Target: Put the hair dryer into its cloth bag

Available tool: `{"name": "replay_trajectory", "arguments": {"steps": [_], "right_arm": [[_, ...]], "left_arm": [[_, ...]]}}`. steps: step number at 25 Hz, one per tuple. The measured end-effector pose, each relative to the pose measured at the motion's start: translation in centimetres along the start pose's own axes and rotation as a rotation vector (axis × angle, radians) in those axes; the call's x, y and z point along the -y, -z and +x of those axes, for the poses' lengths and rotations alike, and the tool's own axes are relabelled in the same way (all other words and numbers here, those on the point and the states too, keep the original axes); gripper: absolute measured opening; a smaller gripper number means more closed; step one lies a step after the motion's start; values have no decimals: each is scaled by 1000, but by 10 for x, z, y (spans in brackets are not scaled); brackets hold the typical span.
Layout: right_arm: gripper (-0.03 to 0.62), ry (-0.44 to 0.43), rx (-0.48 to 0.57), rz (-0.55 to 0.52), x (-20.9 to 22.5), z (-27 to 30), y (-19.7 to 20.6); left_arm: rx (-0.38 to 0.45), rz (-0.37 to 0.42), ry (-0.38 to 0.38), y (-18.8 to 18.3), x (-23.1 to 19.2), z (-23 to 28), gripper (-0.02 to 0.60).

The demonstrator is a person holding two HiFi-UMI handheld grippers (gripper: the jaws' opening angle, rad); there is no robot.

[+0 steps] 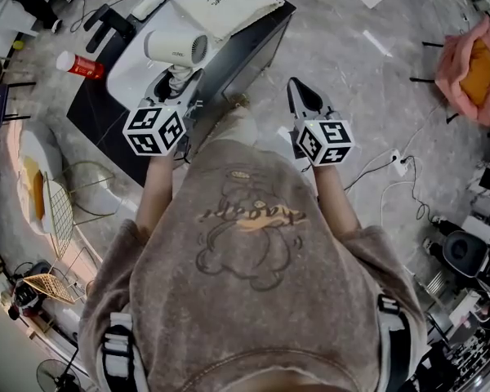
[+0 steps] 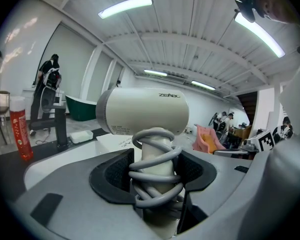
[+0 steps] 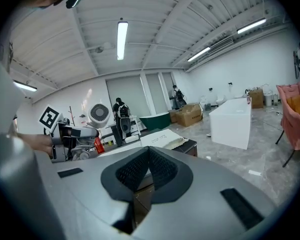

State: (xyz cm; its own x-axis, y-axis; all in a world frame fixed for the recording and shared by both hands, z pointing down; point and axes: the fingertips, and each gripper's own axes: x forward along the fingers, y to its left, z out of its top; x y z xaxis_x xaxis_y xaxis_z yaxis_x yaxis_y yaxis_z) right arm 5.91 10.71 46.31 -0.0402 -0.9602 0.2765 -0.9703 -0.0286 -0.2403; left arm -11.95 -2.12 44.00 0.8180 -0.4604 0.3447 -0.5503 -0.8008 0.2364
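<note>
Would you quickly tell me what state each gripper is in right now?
Left gripper: closed on the hair dryer, gripping its handle.
Right gripper: closed, holding nothing.

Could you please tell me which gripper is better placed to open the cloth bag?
Right. The left gripper is shut on the hair dryer; the right gripper is shut and empty, free to reach the cloth bag.

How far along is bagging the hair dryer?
Done: the left gripper grips the hair dryer by its cord-wrapped handle. In hand: nothing else; the right gripper is shut, empty. Left: the cloth bag lies on the table, dryer not inside.
</note>
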Motion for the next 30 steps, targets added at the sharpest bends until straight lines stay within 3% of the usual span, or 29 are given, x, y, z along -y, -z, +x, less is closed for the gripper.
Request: {"name": "replay_trajectory", "arguments": {"steps": [10, 18, 30], "right_arm": [[0, -20, -29, 13, 54, 62, -20], [0, -64, -44, -25, 88, 124, -61], [0, -118, -65, -74, 119, 195, -105]], "left_arm": [[-21, -7, 29, -24, -16, 76, 256], [-27, -43, 12, -58, -40, 144, 256], [-37, -65, -12, -91, -66, 201, 256]]}}
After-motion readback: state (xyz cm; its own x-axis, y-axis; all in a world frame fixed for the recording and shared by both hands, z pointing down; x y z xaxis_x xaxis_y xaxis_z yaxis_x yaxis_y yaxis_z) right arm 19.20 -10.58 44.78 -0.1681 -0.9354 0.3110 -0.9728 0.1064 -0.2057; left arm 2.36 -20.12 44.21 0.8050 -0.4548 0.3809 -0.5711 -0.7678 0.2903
